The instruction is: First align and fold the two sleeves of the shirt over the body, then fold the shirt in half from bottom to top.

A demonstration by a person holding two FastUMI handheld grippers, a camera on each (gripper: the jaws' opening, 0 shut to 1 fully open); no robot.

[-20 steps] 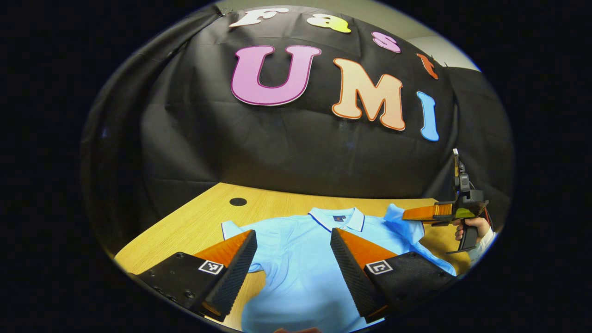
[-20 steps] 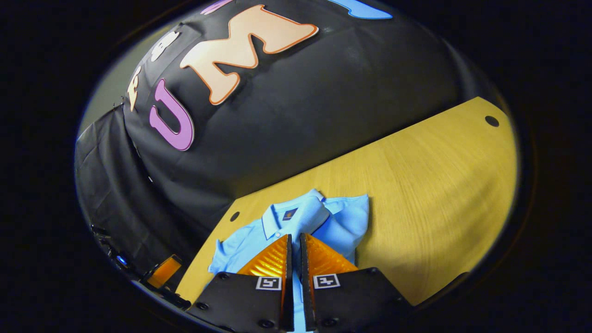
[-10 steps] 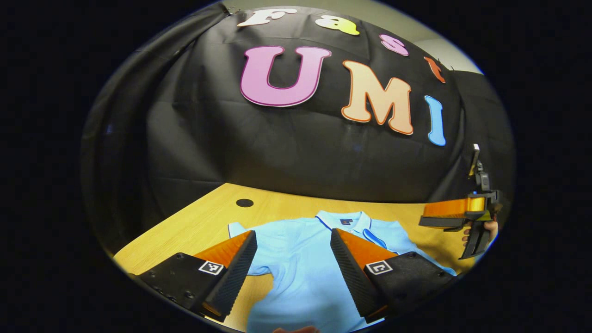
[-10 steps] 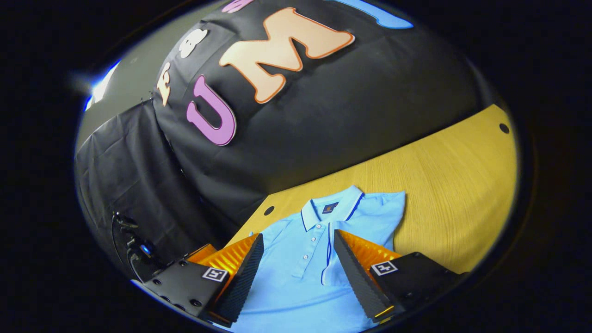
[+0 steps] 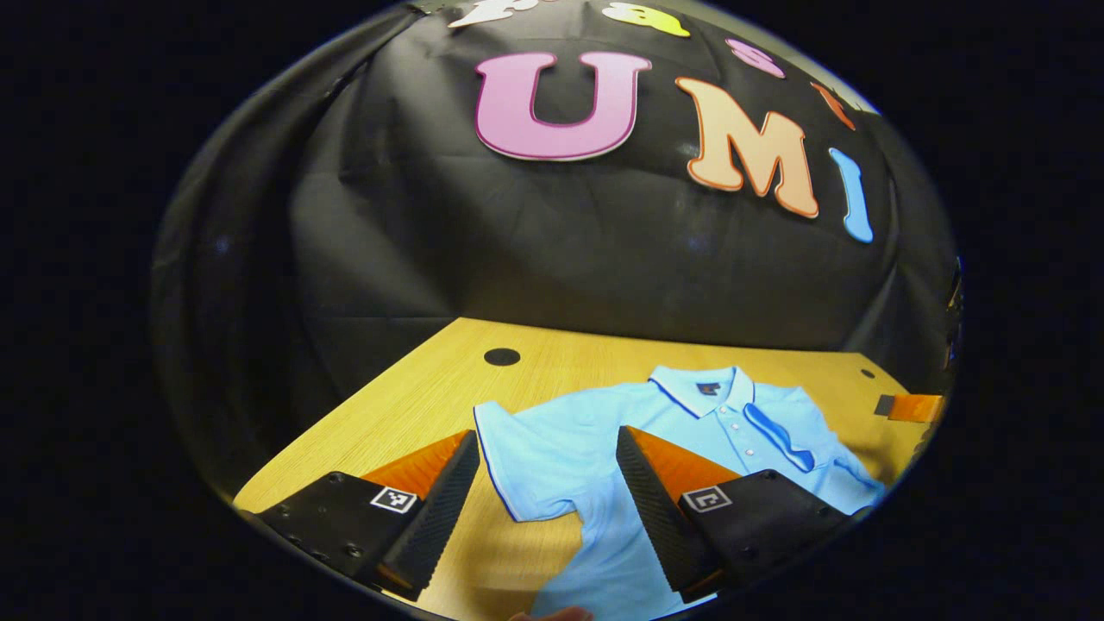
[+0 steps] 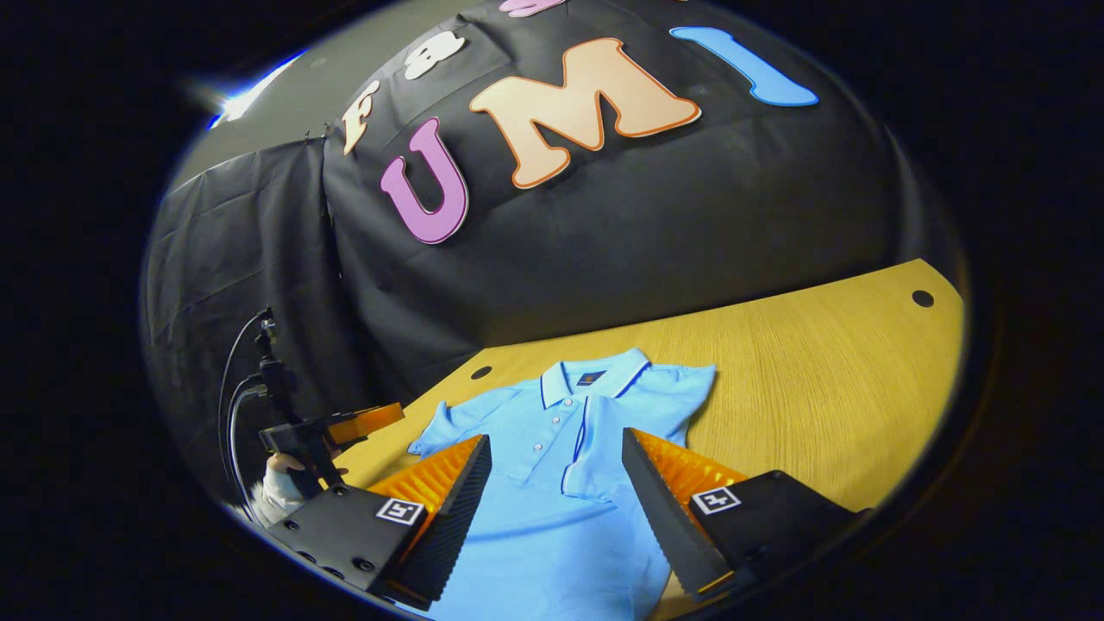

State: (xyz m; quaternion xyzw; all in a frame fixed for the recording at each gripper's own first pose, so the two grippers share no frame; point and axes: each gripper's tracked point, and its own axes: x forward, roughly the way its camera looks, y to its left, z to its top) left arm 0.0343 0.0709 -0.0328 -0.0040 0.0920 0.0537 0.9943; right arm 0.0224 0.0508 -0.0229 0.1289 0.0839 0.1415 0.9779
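**One sleeve folded, one still to go**

In the left gripper view, the left gripper (image 5: 548, 496) hangs just above the table (image 5: 414, 405) with its two fingers spread wide and nothing between them. The blue shirt (image 5: 690, 431) lies flat on the wood, collar (image 5: 703, 390) at the far end. The left sleeve (image 5: 526, 461) sticks out flat, right between the open fingers. I think the gripper is there to pinch it next. The right sleeve (image 5: 779, 427) already lies over the chest. At the right edge, one tip of the right gripper (image 5: 910, 407) pokes in.

In the right gripper view, the right gripper (image 6: 556, 496) is let go too, fingers wide apart above the shirt. The folded sleeve lies on the body, close to the buttons, so that side looks done. Far to the left, a hand (image 6: 280, 483) holds the left gripper near the table's edge. The bottom-to-top fold has not begun.
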